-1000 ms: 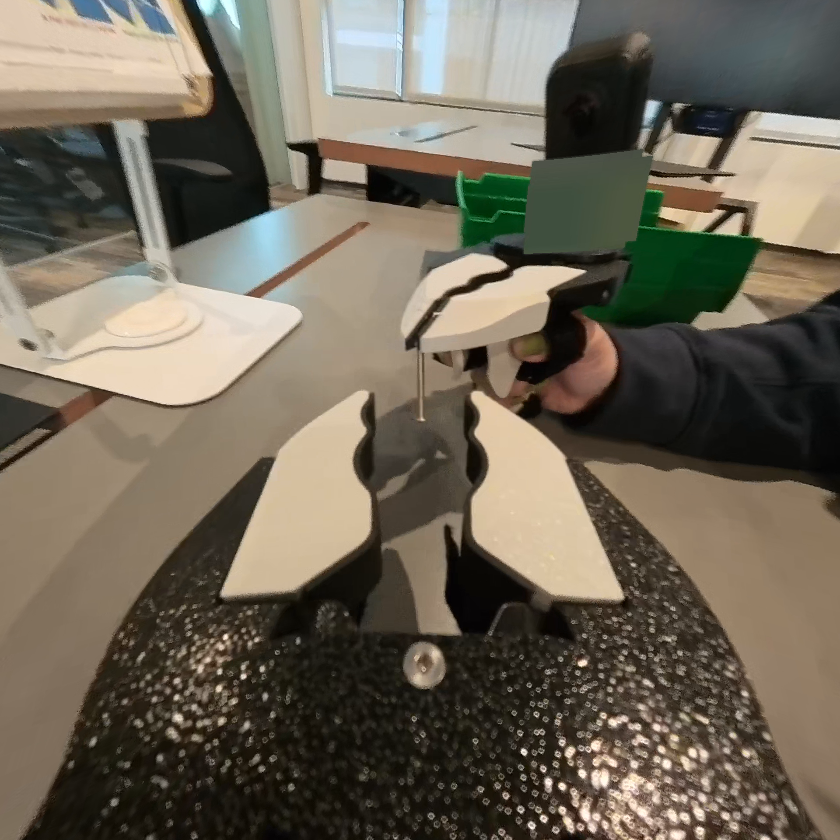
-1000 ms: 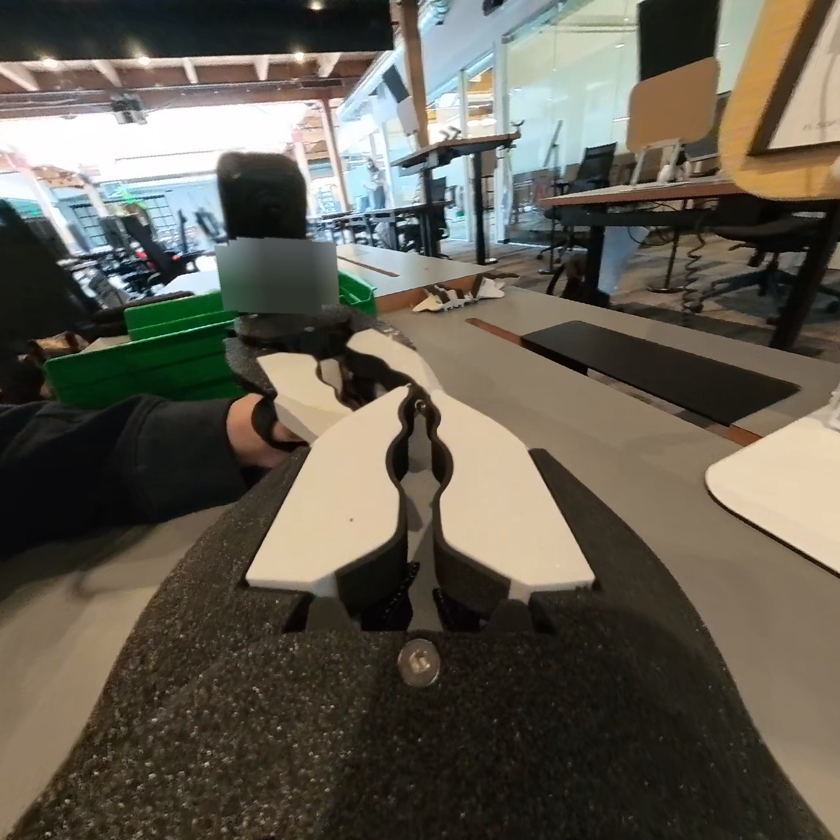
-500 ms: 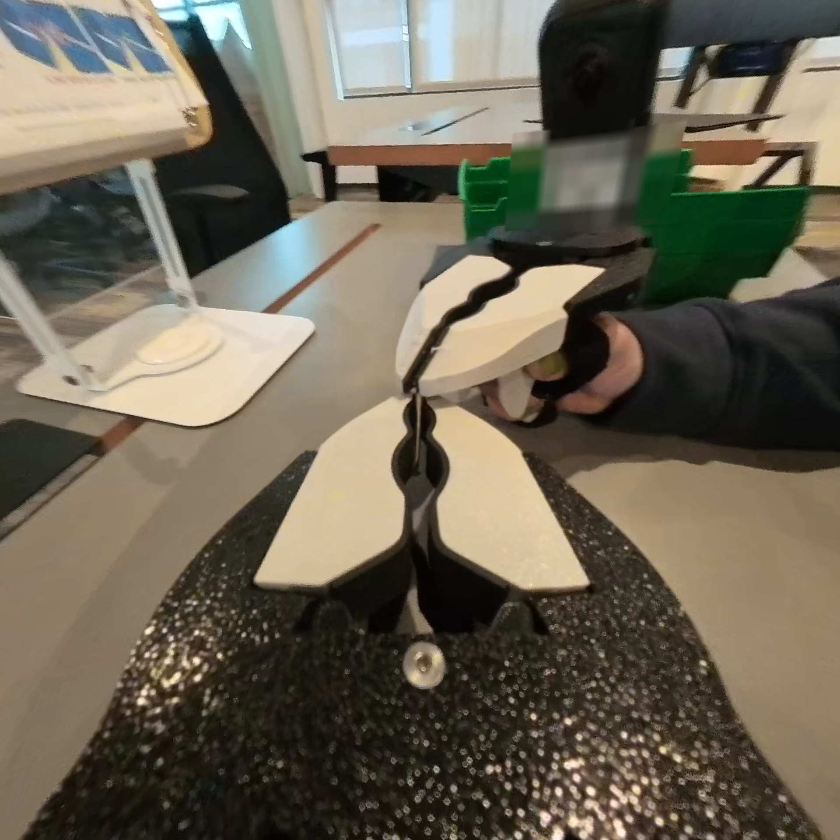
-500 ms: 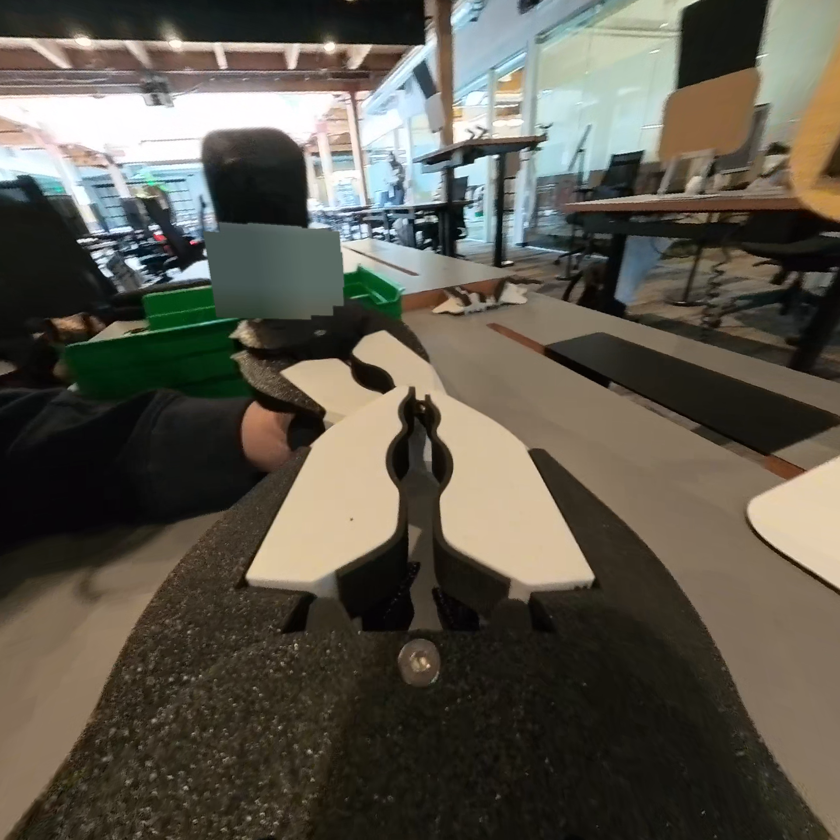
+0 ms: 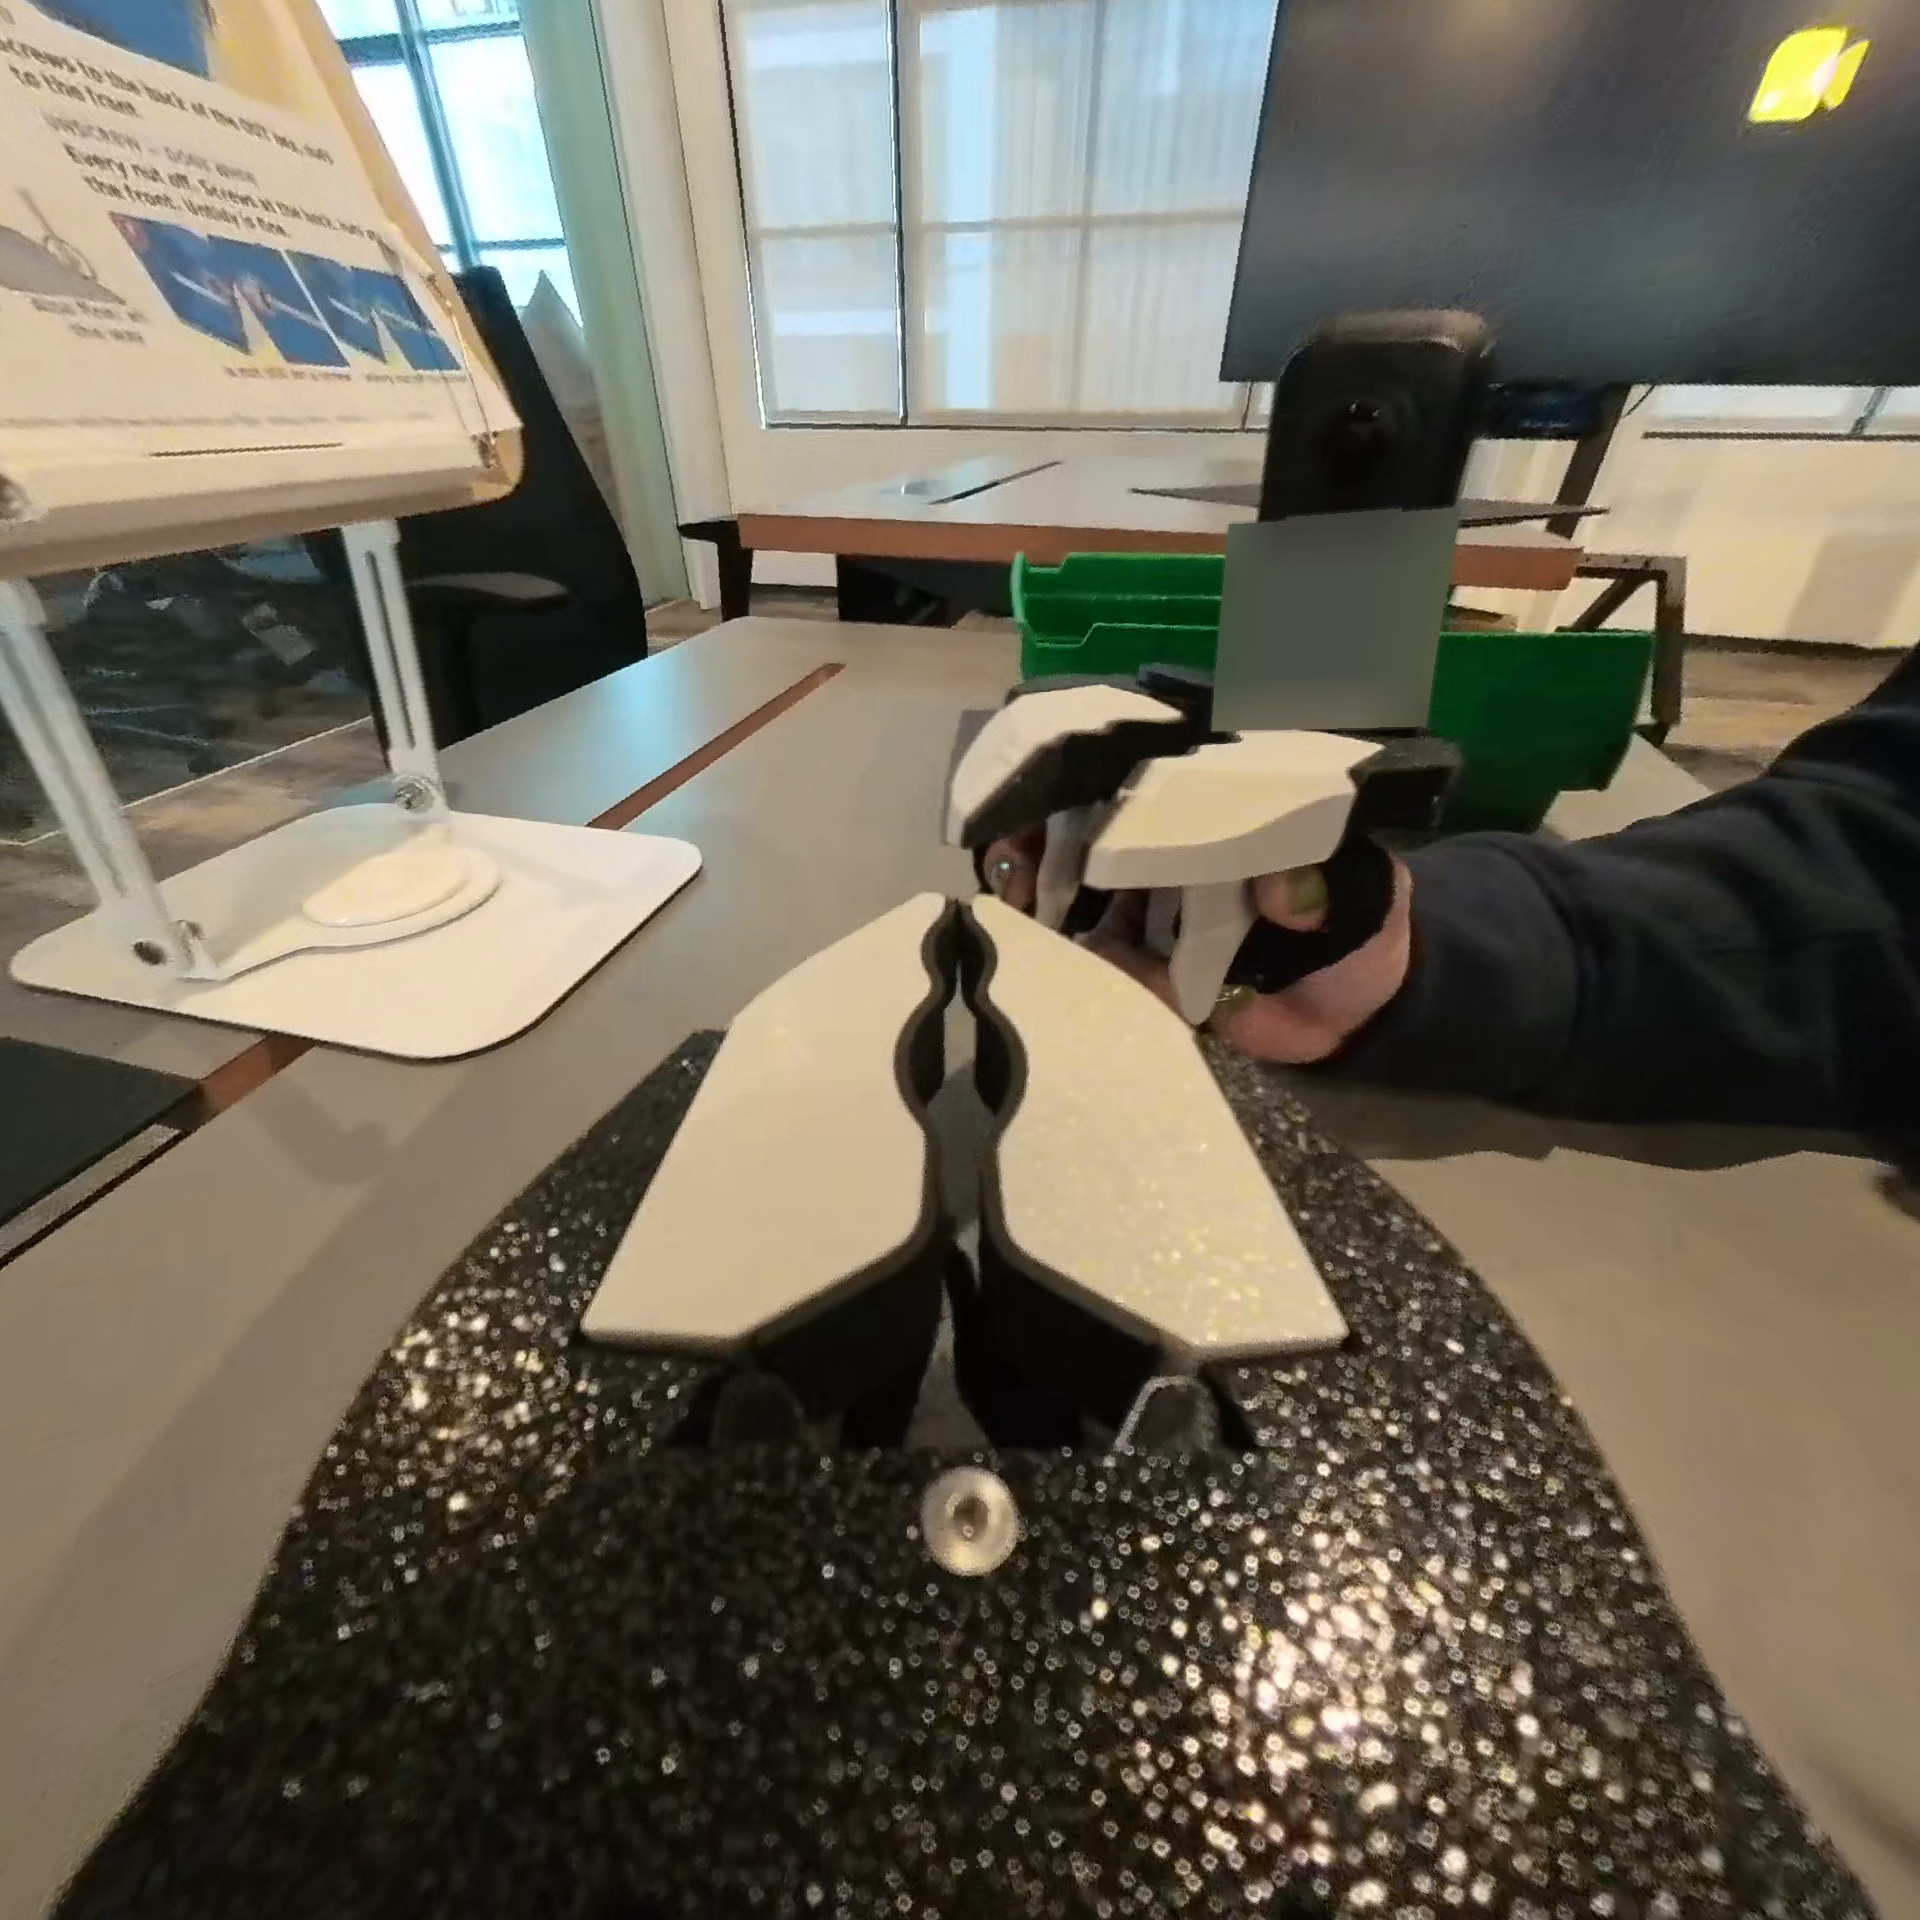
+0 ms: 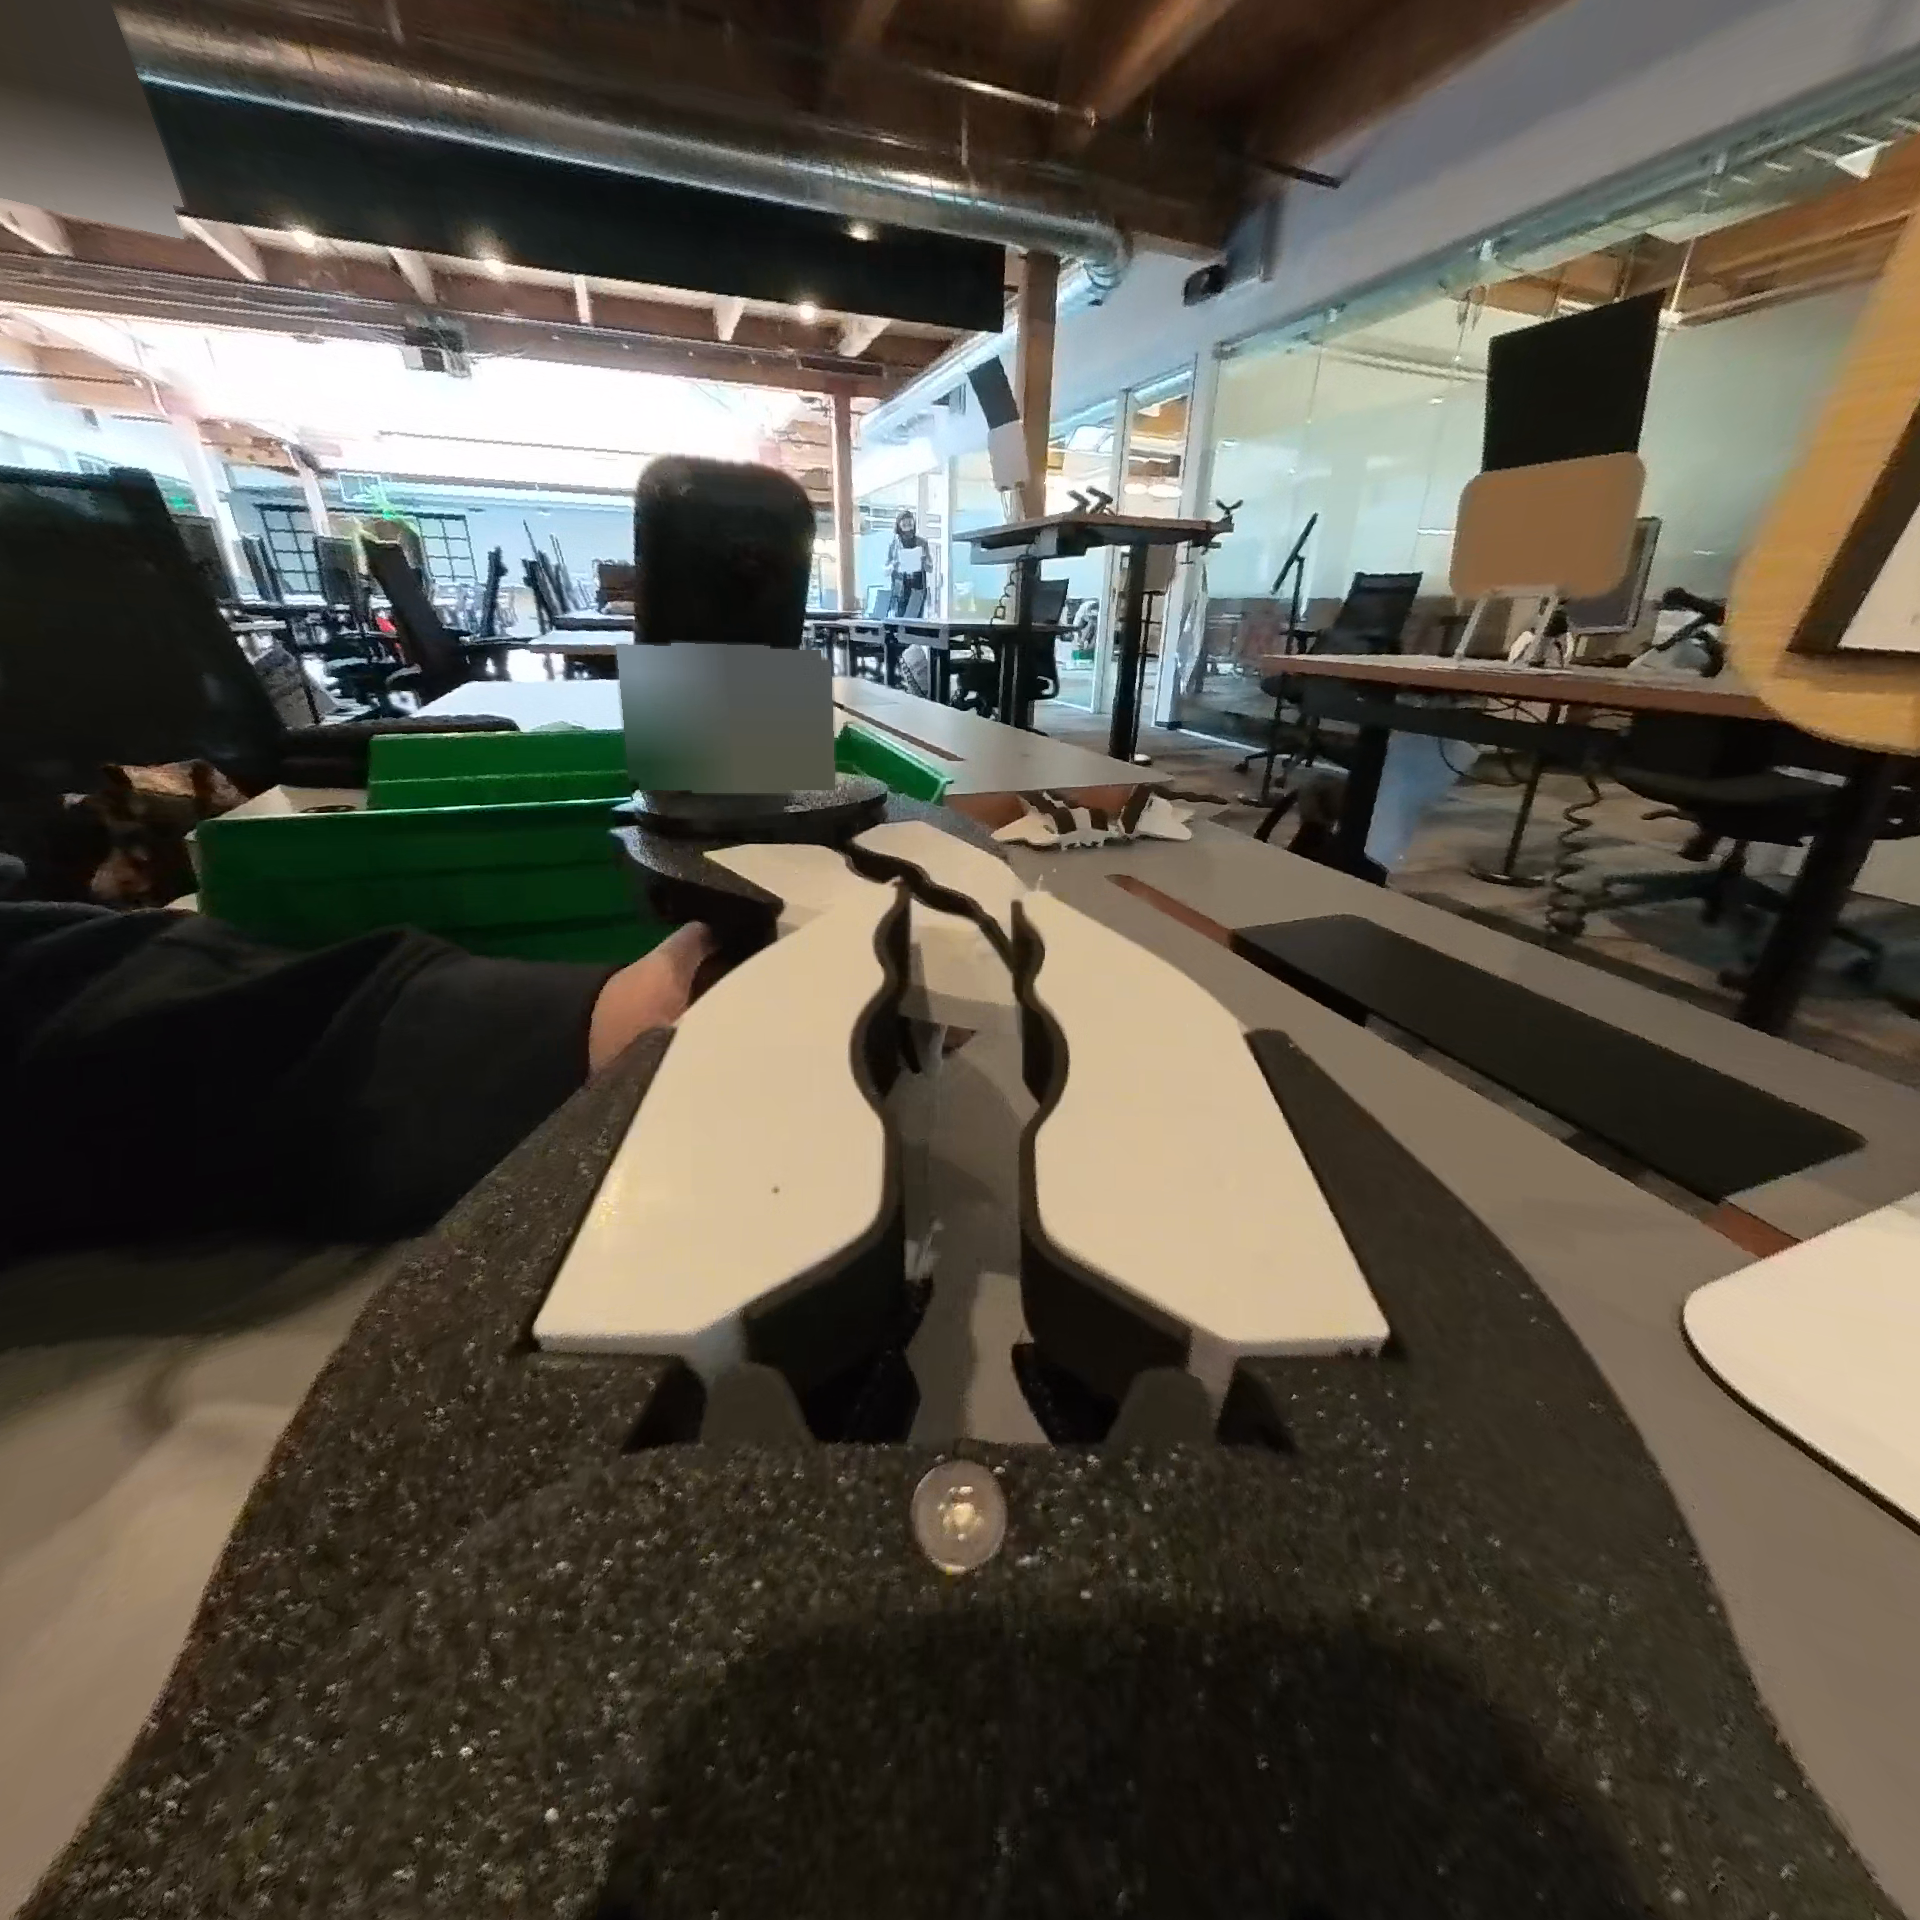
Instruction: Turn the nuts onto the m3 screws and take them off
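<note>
Only the right wrist view hints at the screw (image 6: pixel 1039 883): a thin pale sliver poking up at the tip of the left claw (image 5: pixel 958 909), too small to be sure of. From the left wrist view that claw shows its two white fingers pressed together, with no screw to make out between them. The right claw (image 6: pixel 961 904) is spread, nothing between its pads, and hangs just beyond and above the left one's tip. Its underside and the hand (image 5: pixel 1309 966) gripping it appear only in the left view. Green bins (image 5: pixel 1538 717) sit at the counter's (image 5: pixel 790 790) far edge.
</note>
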`<state>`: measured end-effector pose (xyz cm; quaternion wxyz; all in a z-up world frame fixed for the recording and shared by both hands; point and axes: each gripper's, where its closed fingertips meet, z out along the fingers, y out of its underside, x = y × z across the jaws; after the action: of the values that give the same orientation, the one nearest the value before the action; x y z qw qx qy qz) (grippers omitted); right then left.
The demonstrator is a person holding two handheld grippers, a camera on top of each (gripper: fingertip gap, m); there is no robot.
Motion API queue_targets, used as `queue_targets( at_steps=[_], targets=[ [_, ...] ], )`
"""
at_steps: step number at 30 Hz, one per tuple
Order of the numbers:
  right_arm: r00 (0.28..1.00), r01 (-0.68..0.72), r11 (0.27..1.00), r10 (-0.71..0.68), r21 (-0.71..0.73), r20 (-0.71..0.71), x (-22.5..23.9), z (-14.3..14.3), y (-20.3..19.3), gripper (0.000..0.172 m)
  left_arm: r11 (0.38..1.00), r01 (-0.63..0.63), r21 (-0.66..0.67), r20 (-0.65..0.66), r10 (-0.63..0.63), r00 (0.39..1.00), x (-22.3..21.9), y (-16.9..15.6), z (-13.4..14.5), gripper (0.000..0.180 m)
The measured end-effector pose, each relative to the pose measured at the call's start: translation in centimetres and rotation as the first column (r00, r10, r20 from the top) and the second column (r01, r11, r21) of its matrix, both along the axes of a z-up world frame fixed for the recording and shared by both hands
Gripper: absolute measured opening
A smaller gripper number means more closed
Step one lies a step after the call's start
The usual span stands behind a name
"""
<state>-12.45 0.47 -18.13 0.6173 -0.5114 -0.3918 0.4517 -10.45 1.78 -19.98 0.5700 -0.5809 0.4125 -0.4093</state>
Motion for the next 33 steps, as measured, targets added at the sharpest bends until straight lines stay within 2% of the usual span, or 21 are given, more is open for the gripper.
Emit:
queue_targets(
  at_steps=[7, 11, 14, 16, 20, 24, 28, 33],
  targets=[
    [0.999, 0.038, 0.999, -0.038, -0.015, -0.02, 0.9, -0.2, 0.9, 0.014, 0.999, -0.038, -0.026, 0.021, 0.038, 0.999, -0.8, 0.8, -0.2, 0.0],
    [0.992, 0.129, 0.99, -0.13, -0.049, -0.004, 1.5, -1.0, 2.6, 0.013, 0.979, -0.203, 0.012, 0.128, 0.2, 0.971, -3.4, 2.2, 1.3, 0.0],
    [0.972, 0.237, 0.971, -0.236, -0.042, 0.019, 2.1, -1.4, 4.0, 0.013, 0.91, -0.412, 0.053, 0.193, 0.395, 0.898, -6.9, 3.0, 2.4, 0.0],
    [0.96, 0.278, 0.96, -0.278, -0.01, 0.028, 2.1, -1.4, 4.4, 0.012, 0.847, -0.528, 0.068, 0.191, 0.508, 0.84, -9.0, 3.0, 2.5, 0.0],
    [0.946, 0.311, 0.949, -0.314, 0.057, 0.074, 1.5, -1.8, 4.4, 0.005, 0.753, -0.64, 0.156, 0.151, 0.622, 0.769, -10.9, 1.0, 2.4, 0.0],
    [0.934, 0.315, 0.94, -0.332, 0.132, 0.134, 0.6, -2.3, 4.1, 0.001, 0.702, -0.671, 0.238, 0.134, 0.661, 0.738, -11.7, -1.4, 2.6, 0.0],
    [0.922, 0.309, 0.925, -0.348, 0.219, 0.17, 0.1, -2.6, 3.8, 0.0, 0.746, -0.598, 0.293, 0.045, 0.614, 0.788, -10.3, -3.6, 1.7, 0.0],
    [0.922, 0.221, 0.95, -0.277, 0.219, 0.271, -1.3, -3.9, 2.8, 0.0, 0.818, -0.46, 0.346, -0.045, 0.504, 0.862, -6.5, -6.0, 0.8, 0.0]
  ],
)
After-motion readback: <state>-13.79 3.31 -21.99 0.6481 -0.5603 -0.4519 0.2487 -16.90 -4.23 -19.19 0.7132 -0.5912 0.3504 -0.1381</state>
